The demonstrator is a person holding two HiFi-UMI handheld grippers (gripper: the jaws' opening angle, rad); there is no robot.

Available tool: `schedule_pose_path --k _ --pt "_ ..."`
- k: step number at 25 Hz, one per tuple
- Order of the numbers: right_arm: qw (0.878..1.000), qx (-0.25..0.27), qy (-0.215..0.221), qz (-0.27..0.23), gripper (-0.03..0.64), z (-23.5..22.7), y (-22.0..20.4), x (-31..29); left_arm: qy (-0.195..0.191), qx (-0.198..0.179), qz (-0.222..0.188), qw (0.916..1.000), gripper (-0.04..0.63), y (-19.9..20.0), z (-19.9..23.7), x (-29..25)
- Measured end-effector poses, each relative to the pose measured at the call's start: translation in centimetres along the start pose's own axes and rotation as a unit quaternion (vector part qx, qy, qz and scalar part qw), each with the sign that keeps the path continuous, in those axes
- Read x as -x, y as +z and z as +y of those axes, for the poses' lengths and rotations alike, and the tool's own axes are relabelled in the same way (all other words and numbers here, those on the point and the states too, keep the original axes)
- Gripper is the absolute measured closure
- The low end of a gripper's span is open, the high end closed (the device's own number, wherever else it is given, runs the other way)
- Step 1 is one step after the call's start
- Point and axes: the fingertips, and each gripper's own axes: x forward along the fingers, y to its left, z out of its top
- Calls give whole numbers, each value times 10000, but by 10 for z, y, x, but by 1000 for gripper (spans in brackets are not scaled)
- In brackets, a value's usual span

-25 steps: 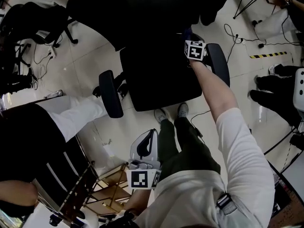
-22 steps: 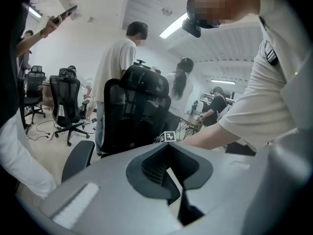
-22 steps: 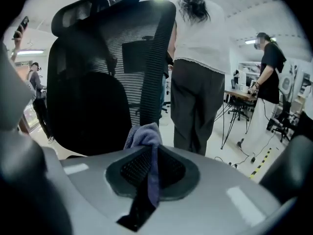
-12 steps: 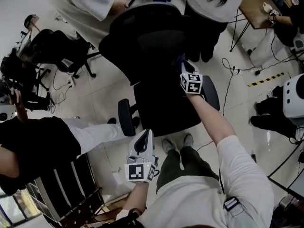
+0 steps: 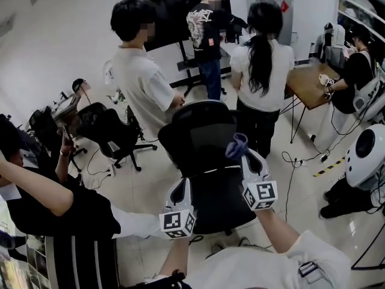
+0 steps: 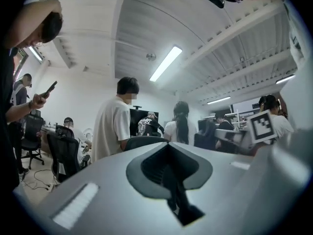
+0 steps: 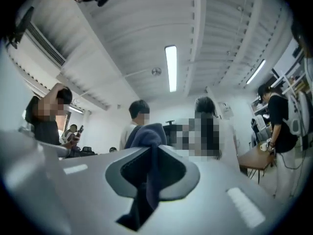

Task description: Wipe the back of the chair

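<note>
chair (image 5: 198,140) straight ahead, left tongs (image 5: 180,185) before its seat, right tongs (image 5: 246,155) with cloth (image 5: 236,144) by its back, people (image 5: 142,83) behind

Soft, matt blue cloth (image 7: 146,141), creased, pinched in the right gripper (image 7: 151,180) of smooth grey plastic. Same smooth, faintly sheened plastic on the left gripper (image 6: 168,175). Matt black covering on the chair back (image 5: 201,140). Pale, slightly glossy floor (image 5: 150,173). Brown wood tabletop (image 5: 307,80) at far right.

No words, numbers or brand names are legible anywhere. The cubes on the left gripper (image 5: 180,188) and right gripper (image 5: 246,155) carry only black-and-white square patterns. The pale print on a standing person's black shirt (image 5: 198,24) is too small to read.
</note>
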Motion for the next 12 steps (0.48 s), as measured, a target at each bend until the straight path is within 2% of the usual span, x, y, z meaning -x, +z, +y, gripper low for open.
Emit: schedule_pose_path --k 2,4,6,8,12 --pt "9998 172 118 -75 581 33 28 50 -128 -21 -55 9999 595 9 -4 12" --pt "9985 349 217 -368 580 56 45 71 -260 -62 -73 9996 595 12 -1 19" --pt "9962 474 262 -677 580 69 51 76 -316 -134 -91 9994 595 9 8 25" --pt "9951 537 283 -782 580 74 53 78 -332 -221 -95 9992 595 6 12 32" --pt "9963 464 277 -661 580 77 49 82 -356 -290 -17 9989 595 5 12 46"
